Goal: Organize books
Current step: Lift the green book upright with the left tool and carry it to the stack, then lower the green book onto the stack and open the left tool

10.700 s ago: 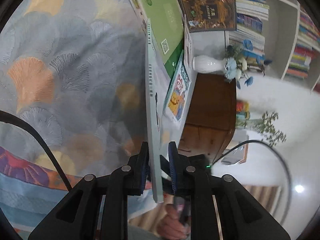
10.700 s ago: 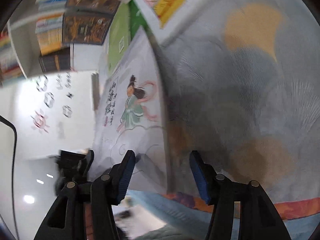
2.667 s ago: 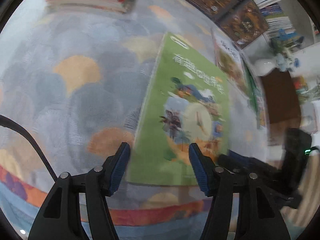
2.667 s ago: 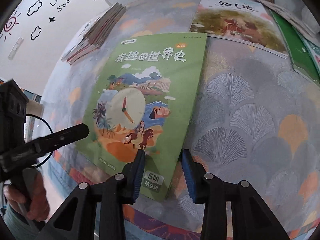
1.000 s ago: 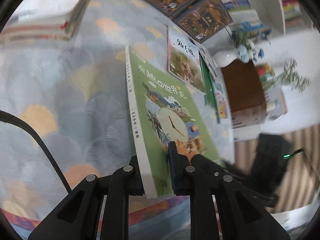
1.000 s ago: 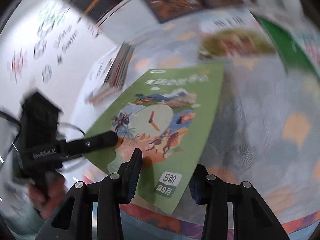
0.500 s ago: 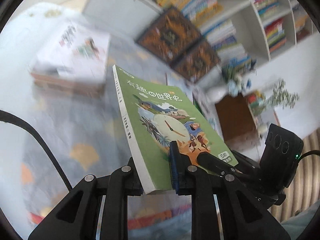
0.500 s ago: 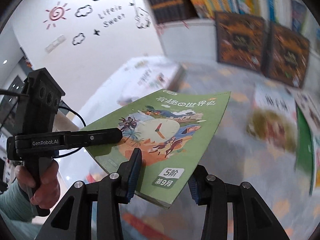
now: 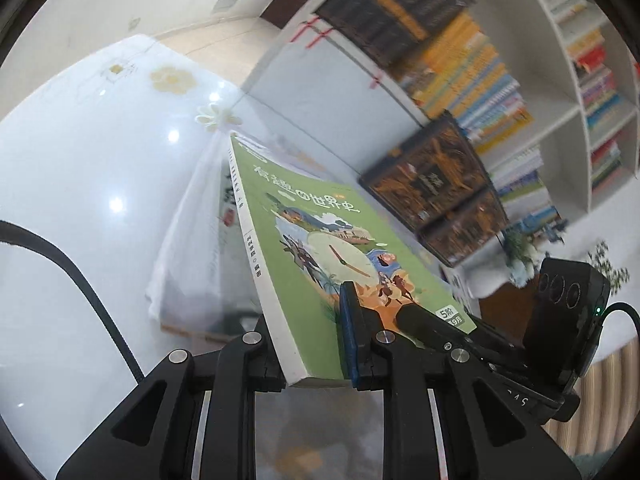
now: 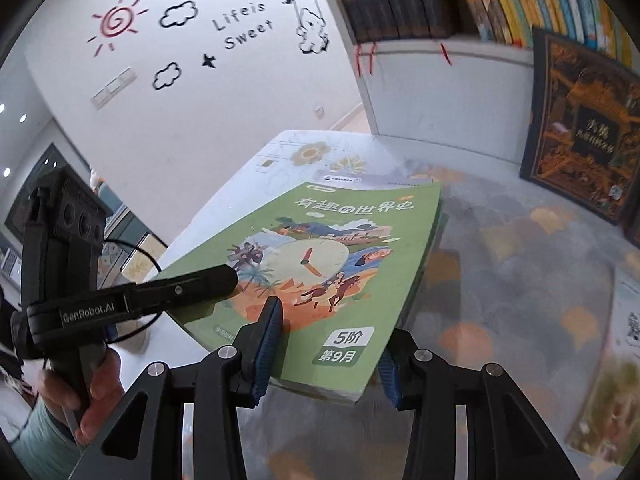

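Green paperback with a clock on its cover [image 9: 320, 248] is held in the air above the fan-patterned rug [image 10: 520, 272]. Left gripper [image 9: 310, 354] is clamped on its spine-side corner; right gripper [image 10: 328, 354] straddles the near edge, its pads either side, grip unclear.

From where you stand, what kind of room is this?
Probably a child's bedroom or reading room: a tall white bookshelf packed with books, cartoon sun-and-cloud wall stickers reading "Life is Sweet", and picture books such as the green history book over a patterned bedspread.
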The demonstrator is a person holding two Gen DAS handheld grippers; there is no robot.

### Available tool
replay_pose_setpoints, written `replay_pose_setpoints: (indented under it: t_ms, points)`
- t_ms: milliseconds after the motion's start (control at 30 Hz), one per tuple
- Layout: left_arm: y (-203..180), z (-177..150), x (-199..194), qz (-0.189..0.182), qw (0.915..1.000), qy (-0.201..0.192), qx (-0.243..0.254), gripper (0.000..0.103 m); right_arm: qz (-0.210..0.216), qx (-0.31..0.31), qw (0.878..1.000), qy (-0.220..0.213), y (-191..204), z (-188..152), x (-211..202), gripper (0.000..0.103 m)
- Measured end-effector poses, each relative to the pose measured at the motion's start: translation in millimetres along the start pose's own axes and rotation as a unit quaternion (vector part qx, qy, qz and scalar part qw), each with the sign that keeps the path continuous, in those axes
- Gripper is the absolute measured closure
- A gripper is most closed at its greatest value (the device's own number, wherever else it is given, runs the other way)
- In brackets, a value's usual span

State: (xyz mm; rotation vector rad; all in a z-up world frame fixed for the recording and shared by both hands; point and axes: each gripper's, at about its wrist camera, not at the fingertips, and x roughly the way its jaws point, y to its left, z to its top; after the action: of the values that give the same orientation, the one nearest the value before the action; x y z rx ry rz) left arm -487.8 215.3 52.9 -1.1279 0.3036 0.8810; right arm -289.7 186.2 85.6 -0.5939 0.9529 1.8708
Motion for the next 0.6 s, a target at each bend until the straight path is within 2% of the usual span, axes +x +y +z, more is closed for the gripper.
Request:
replay_pose_setpoints:
  t_ms: [167,300,400,467,600]
  points:
    - [23,16,17,0.011,0.9996,0.002,-0.027,0.081,0.027,0.042,0.999,0.018,-13,11,33,0.06]
    - [46,19,23,0.031,0.9973,0.009,-0.066,0.078,0.022,0.052,0.998,0.033,-13,8,49,0.06]
    - [60,10,19,0.065,0.9944,0.009,-0.082,0.078,0.015,0.07,0.996,0.052,-21,1,61,0.057]
    - [67,2,12,0.073,0.9931,0.001,-0.092,0.078,0.015,0.084,0.993,0.08,-28,-4,71,0.056]
    - [70,-18,-5,0.095,0.99,-0.009,-0.104,0.077,0.034,0.055,0.993,0.102,-21,-9,63,0.045]
